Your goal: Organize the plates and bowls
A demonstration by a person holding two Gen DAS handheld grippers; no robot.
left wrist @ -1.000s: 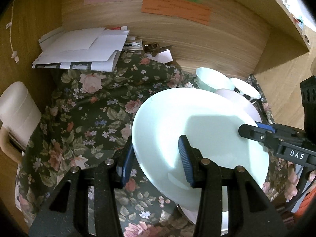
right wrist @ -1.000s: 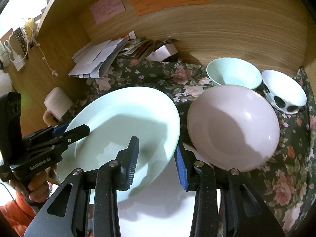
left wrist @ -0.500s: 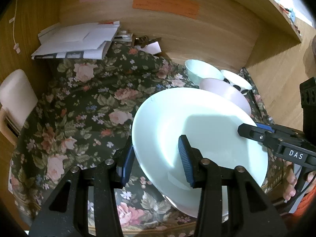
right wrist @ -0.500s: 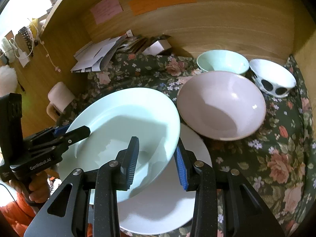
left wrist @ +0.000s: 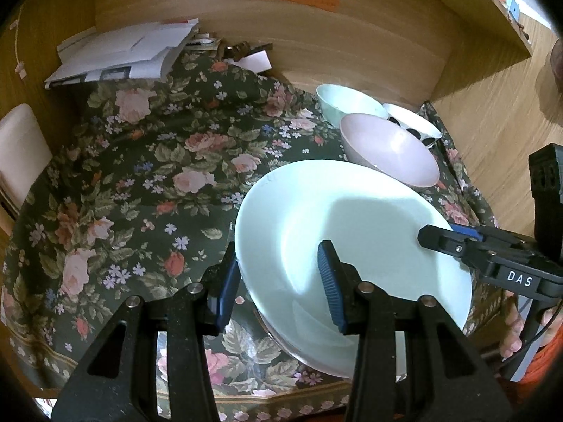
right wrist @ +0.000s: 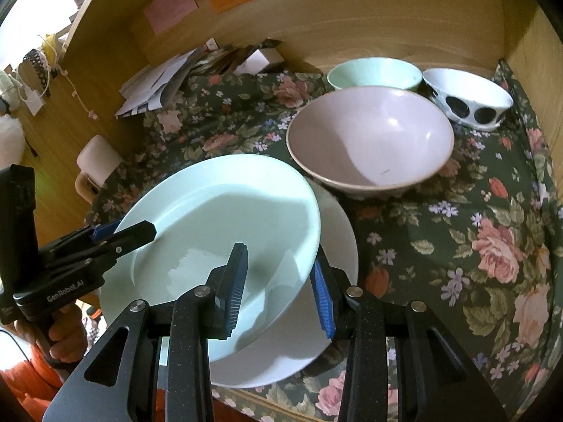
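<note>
Mint plate (right wrist: 225,218): held tilted above the white plate (right wrist: 337,246), at 7 o'clock of the pink bowl.
Left hand-held gripper (left wrist: 278,281): fingers narrowed onto the mint plate's rim at its 9 o'clock edge, one finger above, one below.
Right hand-held gripper (right wrist: 279,281): fingers narrowed onto the same plate's rim at its 4 o'clock edge.
Papers (right wrist: 155,84): stacked at 11 o'clock on the surface (right wrist: 457,232), against the wooden back wall.
Pink bowl (right wrist: 369,137): upright at 12 o'clock.
Mint bowl (right wrist: 374,72): just behind the pink bowl.
Spotted bowl (right wrist: 466,100): at 2 o'clock, beside the mint bowl.
</note>
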